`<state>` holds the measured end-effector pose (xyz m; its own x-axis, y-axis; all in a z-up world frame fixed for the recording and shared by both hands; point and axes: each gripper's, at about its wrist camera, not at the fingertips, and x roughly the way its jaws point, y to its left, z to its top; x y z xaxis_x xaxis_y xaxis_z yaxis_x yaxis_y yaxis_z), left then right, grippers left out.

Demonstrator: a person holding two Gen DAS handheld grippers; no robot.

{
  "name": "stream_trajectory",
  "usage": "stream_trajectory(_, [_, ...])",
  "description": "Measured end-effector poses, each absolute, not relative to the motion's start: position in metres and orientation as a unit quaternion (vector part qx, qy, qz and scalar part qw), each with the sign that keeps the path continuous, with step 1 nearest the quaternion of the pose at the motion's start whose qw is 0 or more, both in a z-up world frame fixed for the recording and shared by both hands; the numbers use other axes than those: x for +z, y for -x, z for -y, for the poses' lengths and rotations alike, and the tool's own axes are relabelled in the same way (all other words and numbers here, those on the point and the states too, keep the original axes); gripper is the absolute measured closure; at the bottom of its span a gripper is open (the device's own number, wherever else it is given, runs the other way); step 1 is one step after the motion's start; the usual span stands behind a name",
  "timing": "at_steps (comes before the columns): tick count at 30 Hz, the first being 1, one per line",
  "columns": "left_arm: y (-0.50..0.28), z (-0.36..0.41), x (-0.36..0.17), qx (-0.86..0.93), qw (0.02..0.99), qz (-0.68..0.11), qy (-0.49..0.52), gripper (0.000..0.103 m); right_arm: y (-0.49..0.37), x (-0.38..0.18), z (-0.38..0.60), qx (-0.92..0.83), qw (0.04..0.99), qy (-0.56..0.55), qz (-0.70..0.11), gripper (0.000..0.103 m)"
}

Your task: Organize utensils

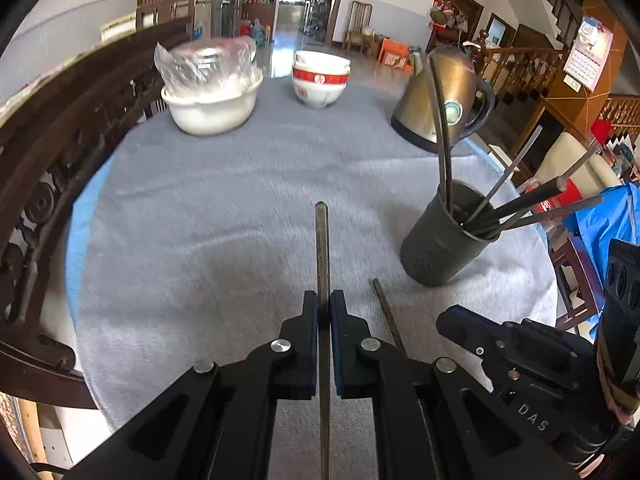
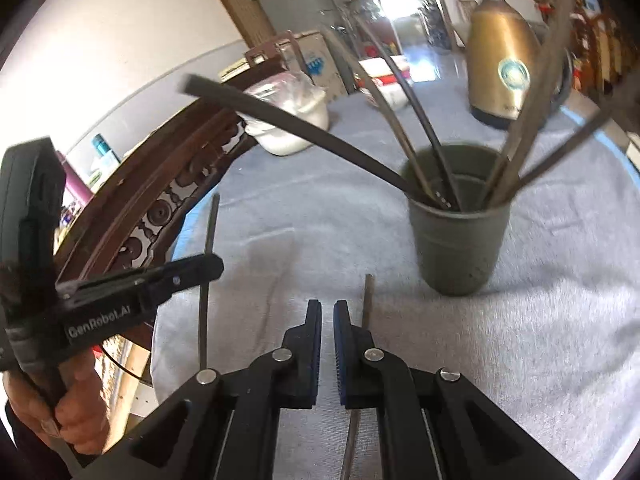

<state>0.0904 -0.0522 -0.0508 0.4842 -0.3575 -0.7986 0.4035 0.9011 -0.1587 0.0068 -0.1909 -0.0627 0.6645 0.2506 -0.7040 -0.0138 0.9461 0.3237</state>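
both hand-held grippers (image 1: 324, 312) (image 2: 327, 320) on chopsticks (image 1: 322, 248)

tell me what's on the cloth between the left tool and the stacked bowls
Nothing but bare grey cloth, seen in the left wrist view, between the left tool, shut on a chopstick, and the stacked bowls.

Bright daylight indoors. Strongest source is the open doorway (image 2: 404, 8) beyond the bench's far edge, blown out white in the right wrist view, with glare on the floor (image 1: 288, 52) beyond. Soft shadows on the grey cloth (image 1: 240, 200). Motion blur smears the kettle (image 2: 504, 64) and plastic-covered bowl (image 1: 208, 80). Heavy fisheye bending; black vignette at the corners.
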Motion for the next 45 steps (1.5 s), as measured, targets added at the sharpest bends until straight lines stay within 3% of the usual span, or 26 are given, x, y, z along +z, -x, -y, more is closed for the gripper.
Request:
stream_trajectory(5, [-0.105,0.037,-0.068,-0.211,0.841,-0.499,-0.012,0.097,-0.01,-0.08,0.209,0.06,0.874,-0.186,-0.446,0.094])
stream_trajectory(8, [-0.116,0.029,-0.09,-0.21,0.817,-0.536,0.012,0.091,-0.012,-0.095,0.218,0.06,0.854,-0.212,-0.471,0.089])
stream_trajectory(12, [-0.123,0.025,-0.114,-0.206,0.798,-0.565,0.028,0.091,-0.018,-0.109,0.214,0.057,0.846,-0.212,-0.486,0.073])
stream_trajectory(19, [-0.134,0.034,-0.127,-0.212,0.785,-0.581,0.029,0.089,-0.037,-0.13,0.205,0.038,0.841,-0.197,-0.503,0.072])
stream_trajectory(22, [-0.139,0.043,-0.132,-0.21,0.781,-0.588,0.021,0.081,-0.045,-0.137,0.199,0.03,0.837,-0.184,-0.514,0.071])
stream_trajectory(26, [-0.142,0.053,-0.136,-0.214,0.781,-0.587,0.006,0.076,-0.05,-0.134,0.19,0.02,0.851,-0.133,-0.508,0.077])
stream_trajectory(28, [-0.142,0.057,-0.134,-0.218,0.783,-0.582,-0.003,0.076,-0.049,-0.135,0.189,0.011,0.854,-0.111,-0.508,0.092])
stream_trajectory(31, [-0.142,0.06,-0.133,-0.218,0.788,-0.576,-0.015,0.076,-0.045,-0.134,0.199,0.017,0.852,-0.132,-0.507,0.095])
stream_trajectory(33, [-0.141,0.066,-0.134,-0.216,0.792,-0.569,-0.037,0.09,-0.04,-0.132,0.201,0.014,0.854,-0.132,-0.503,0.096])
stream_trajectory(35, [-0.139,0.068,-0.135,-0.213,0.796,-0.564,-0.048,0.096,-0.035,-0.127,0.204,0.021,0.858,-0.139,-0.493,0.096])
stream_trajectory(45, [-0.116,0.032,-0.094,-0.221,0.829,-0.513,0.001,0.098,-0.002,-0.081,0.204,0.073,0.891,-0.146,-0.424,0.096])
